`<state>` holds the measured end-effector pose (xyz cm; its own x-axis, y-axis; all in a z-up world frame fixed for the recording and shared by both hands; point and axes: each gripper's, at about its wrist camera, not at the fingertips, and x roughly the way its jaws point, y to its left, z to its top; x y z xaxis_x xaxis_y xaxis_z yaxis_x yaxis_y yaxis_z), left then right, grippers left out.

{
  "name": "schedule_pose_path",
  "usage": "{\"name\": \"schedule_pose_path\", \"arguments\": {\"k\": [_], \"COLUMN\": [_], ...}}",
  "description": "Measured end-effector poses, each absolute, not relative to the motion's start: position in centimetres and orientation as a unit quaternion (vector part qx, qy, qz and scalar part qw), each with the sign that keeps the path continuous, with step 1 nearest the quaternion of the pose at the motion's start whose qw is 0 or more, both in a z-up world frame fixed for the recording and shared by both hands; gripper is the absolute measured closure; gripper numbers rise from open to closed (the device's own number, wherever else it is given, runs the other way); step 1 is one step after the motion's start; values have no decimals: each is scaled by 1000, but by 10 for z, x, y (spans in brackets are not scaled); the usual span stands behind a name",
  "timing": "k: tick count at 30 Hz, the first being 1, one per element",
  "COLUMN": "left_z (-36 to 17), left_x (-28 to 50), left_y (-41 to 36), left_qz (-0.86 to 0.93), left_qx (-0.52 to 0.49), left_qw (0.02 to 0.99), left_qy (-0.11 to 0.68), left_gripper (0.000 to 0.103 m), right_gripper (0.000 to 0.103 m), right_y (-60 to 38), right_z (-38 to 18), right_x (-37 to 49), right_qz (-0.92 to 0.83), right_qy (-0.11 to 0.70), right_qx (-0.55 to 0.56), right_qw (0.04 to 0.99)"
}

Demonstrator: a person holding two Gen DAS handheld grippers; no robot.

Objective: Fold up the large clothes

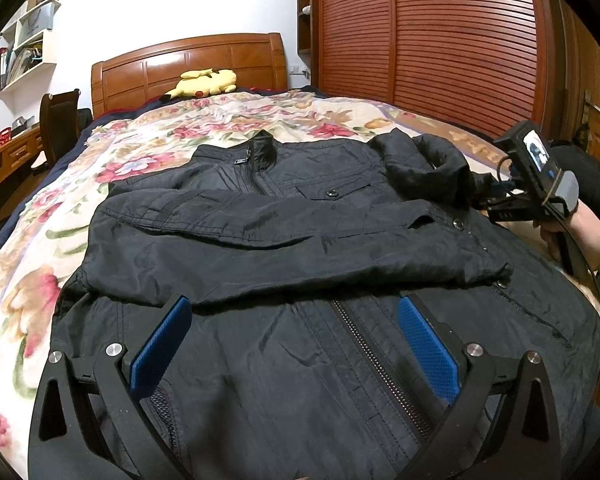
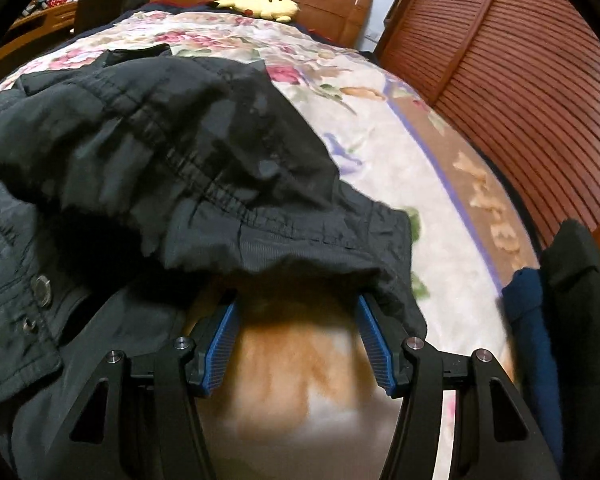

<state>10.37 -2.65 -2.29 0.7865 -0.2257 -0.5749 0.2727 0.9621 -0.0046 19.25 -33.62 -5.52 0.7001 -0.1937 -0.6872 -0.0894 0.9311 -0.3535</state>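
A black zip jacket (image 1: 300,360) lies face up on the floral blanket (image 1: 40,264), collar toward the headboard. One sleeve (image 1: 260,236) is folded across its chest. My left gripper (image 1: 296,304) hovers open over the jacket's lower front, blue pads either side of the zip, nothing between them. The other sleeve (image 1: 428,160) is bunched at the far right, by the right gripper's body (image 1: 536,176), which a hand (image 1: 580,232) holds. In the right wrist view, that sleeve's cuff (image 2: 260,240) drapes over the tips of my right gripper (image 2: 296,300). Its jaws stand apart and the pads do not press the cloth.
A yellow plush toy (image 1: 208,82) rests by the wooden headboard (image 1: 188,60). Louvred wardrobe doors (image 1: 440,40) run along the bed's right side. A chair (image 1: 60,120) and a desk stand to the left. Dark and blue clothes (image 2: 560,320) are piled at the right edge.
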Motion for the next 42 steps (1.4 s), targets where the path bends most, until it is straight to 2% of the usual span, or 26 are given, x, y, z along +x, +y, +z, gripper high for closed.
{"name": "schedule_pose_path", "arguments": {"k": [8, 10, 12, 13, 14, 25, 32, 34, 35, 36, 37, 38, 39, 42], "left_z": [-23, -23, -23, -23, -22, -10, -8, -9, -9, -9, -9, -9, -9, -10], "left_x": [104, 104, 104, 104, 104, 87, 79, 77, 77, 76, 75, 75, 74, 75], "left_y": [-27, -27, -27, -27, -27, -21, -8, -4, -2, -1, 1, 2, 3, 3], "left_qz": [-132, -132, -132, -132, -133, -148, -145, -143, -142, -142, -142, -141, -141, -141], "left_qx": [38, 39, 39, 39, 39, 38, 36, 35, 33, 32, 31, 30, 30, 31], "left_qw": [945, 945, 945, 945, 945, 948, 949, 949, 950, 950, 950, 950, 950, 950], "left_qy": [298, 298, 298, 298, 297, 279, 277, 277, 277, 277, 277, 277, 277, 279], "left_gripper": [0, 0, 0, 0, 0, 0, 0, 0, 0, 0, 0, 0, 0, 0], "right_gripper": [43, 53, 89, 98, 101, 102, 102, 100, 91, 74, 63, 46, 40, 40], "right_y": [-331, -331, -332, -333, -335, -309, -284, -290, -292, -297, -303, -311, -314, -337], "right_z": [-62, -64, -65, -65, -63, 30, 40, 34, 33, 28, 26, 22, 22, 4], "right_x": [203, 203, 204, 205, 205, 172, 165, 166, 170, 172, 175, 179, 184, 196], "right_qz": [-42, -47, -48, -55, -62, -56, -29, -35, -42, -47, -52, -61, -66, -84], "right_qy": [379, 378, 384, 386, 386, 289, 285, 294, 300, 307, 313, 319, 324, 354], "right_qx": [-204, -207, -206, -208, -210, -183, -187, -175, -170, -159, -150, -139, -131, -99], "right_qw": [902, 901, 899, 897, 896, 938, 940, 939, 938, 937, 936, 936, 935, 926]}}
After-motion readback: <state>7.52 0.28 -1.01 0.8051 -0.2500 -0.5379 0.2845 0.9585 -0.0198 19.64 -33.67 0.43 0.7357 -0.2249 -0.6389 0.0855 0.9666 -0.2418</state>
